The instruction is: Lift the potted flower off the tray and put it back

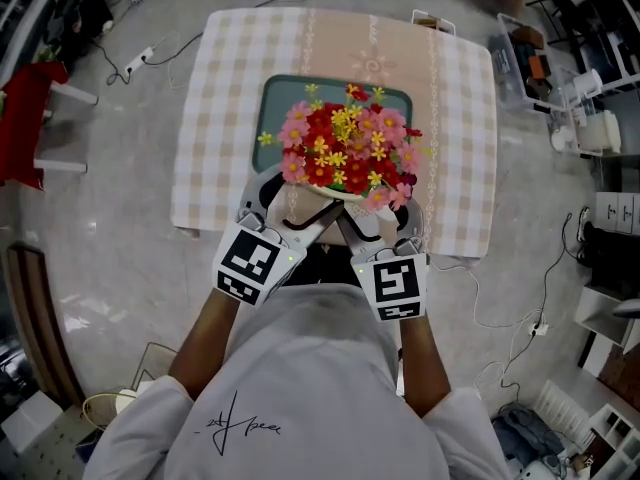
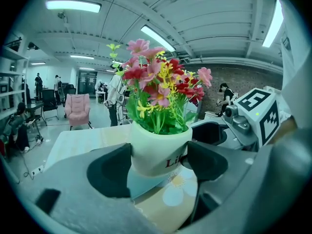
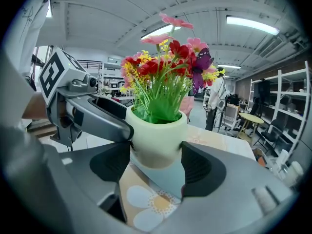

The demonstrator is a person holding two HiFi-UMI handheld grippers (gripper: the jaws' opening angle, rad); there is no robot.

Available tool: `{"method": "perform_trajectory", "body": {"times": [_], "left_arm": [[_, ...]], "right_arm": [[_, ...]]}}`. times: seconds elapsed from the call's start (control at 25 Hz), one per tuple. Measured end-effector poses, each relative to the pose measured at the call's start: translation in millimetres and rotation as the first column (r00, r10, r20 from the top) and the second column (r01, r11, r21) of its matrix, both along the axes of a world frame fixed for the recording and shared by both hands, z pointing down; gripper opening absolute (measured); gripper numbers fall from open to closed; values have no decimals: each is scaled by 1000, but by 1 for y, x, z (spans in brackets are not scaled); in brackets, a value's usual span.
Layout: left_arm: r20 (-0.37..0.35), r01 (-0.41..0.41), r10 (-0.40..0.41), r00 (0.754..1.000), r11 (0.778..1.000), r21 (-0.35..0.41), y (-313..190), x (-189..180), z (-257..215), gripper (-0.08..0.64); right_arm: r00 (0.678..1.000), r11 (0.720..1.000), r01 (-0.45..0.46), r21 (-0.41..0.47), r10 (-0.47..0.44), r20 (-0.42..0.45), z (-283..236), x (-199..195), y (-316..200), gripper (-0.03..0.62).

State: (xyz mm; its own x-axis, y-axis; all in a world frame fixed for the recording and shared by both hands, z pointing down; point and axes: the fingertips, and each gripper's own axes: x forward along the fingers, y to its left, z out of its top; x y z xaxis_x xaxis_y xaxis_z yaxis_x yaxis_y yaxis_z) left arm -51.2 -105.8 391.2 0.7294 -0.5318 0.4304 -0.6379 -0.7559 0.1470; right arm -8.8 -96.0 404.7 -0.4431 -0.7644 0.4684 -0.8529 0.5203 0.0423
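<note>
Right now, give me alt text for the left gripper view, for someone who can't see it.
The left gripper is shut on a pale pot of red, pink and yellow flowers; the right gripper holds it from the right.

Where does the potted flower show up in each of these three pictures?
Head view: potted flower in the centre of the picture.
Left gripper view: potted flower in the centre, gripped between the jaws.
Right gripper view: potted flower in the centre, also between the jaws.
Shared landmark: the pale tablecloth beneath it.
</note>
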Motion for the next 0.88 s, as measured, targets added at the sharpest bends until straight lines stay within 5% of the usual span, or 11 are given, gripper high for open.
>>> {"method": "perform_trajectory", "body": {"times": [0.88], "left_arm": [[11, 74, -74, 997, 997, -23, -61, -19, 28, 360]], "right_arm": [[997, 997, 77, -31, -78, -4, 30, -19, -63, 336]]}}
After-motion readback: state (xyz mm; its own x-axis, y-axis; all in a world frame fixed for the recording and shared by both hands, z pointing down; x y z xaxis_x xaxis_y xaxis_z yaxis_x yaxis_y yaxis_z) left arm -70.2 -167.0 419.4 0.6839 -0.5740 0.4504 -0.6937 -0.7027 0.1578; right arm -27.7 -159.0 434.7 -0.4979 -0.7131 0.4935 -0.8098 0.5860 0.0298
